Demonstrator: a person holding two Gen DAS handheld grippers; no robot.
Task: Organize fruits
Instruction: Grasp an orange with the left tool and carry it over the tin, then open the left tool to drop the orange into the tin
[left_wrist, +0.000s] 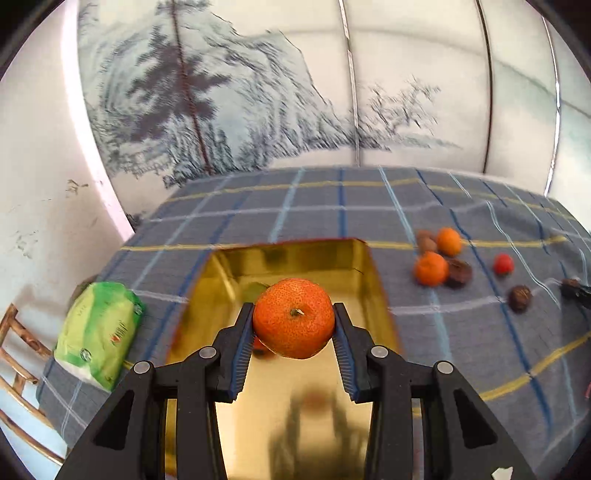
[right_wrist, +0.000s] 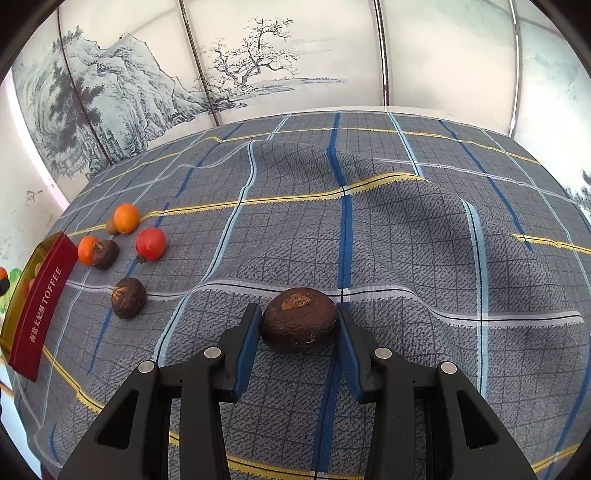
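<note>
Left gripper (left_wrist: 293, 319) is clamped on a mandarin (left_wrist: 294, 318), jaws snug on both sides, hanging over the open gold toffee box (left_wrist: 364, 266). Right gripper (right_wrist: 299, 321) is closed on a dark brown fruit (right_wrist: 300, 320), low over the plaid cloth (right_wrist: 406, 258), can't tell if it's touching tbh. Looks like the drop-off step w/ the mandarin: next it needs lowering into the box, then let go. Other fruit sits on the cloth near the box.
</note>
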